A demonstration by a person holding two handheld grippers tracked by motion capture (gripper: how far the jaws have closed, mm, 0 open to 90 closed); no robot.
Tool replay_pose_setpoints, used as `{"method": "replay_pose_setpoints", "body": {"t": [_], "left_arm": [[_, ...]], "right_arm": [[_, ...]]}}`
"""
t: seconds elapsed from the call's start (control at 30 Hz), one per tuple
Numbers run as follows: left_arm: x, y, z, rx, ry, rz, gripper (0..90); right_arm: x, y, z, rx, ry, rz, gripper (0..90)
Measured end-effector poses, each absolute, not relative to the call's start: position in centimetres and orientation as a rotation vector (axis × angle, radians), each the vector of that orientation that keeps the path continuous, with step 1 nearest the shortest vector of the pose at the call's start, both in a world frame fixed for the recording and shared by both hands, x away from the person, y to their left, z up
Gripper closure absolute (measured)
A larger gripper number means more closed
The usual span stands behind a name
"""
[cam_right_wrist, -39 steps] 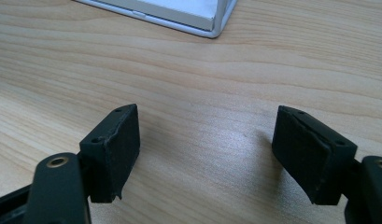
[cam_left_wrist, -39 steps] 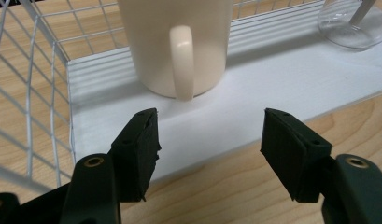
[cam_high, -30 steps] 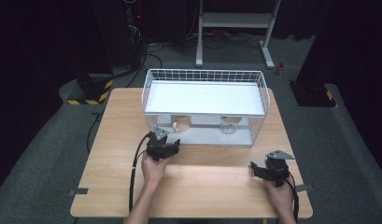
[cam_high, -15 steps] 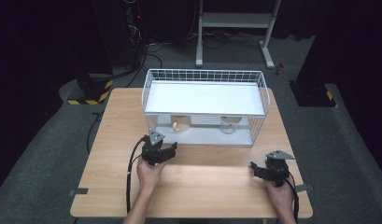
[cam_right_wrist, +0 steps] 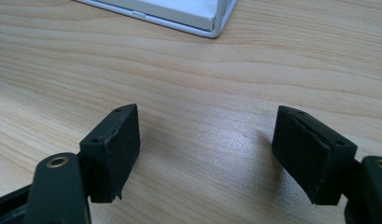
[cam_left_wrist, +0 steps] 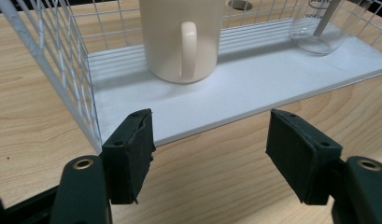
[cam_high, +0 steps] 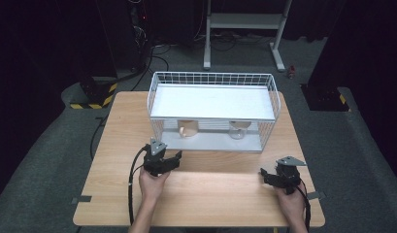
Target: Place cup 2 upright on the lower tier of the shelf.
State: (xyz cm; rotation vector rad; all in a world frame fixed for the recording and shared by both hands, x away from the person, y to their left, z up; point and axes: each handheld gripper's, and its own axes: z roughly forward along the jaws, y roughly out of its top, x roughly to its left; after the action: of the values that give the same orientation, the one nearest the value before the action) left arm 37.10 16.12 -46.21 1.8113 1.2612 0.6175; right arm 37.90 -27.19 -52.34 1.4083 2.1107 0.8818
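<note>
Wooden table (cam_high: 220,194), broad and pale, under everything. On its far half, a white wire basket (cam_high: 213,80) with a flat white shelf (cam_high: 210,102) across the top and a white floor board (cam_left_wrist: 254,88) below. Inside, on that board, toward the left, a cream mug (cam_left_wrist: 181,39), upright, handle facing the open front; well apart to its right, a clear glass (cam_left_wrist: 317,32), with something pale leaning in it, too cropped to identify.

Left gripper (cam_high: 162,162) now lying on the table short of the basket's front edge, nearer the person than a second ago, when sitting close against the basket front in line with the mug. Jaws just been opening, now spread, nothing between them, bare wood and the board's edge beyond. Mug left standing in the basket, untouched.

Right gripper (cam_high: 278,175) at the near right of the table, in the same spot as before, jaws spread over bare wood, nothing held.

No brand, label or legible writing anywhere on mug, glass, basket or grippers.
</note>
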Motion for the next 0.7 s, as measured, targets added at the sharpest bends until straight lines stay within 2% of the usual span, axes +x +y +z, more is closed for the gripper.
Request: {"method": "replay_pose_setpoints", "body": {"t": [0.7], "left_arm": [[35.3, 17.5, -47.1, 1.787, 1.282, 0.598, 29.8]], "right_arm": [[37.9, -27.2, -52.3, 1.408, 2.111, 0.882, 23.8]]}}
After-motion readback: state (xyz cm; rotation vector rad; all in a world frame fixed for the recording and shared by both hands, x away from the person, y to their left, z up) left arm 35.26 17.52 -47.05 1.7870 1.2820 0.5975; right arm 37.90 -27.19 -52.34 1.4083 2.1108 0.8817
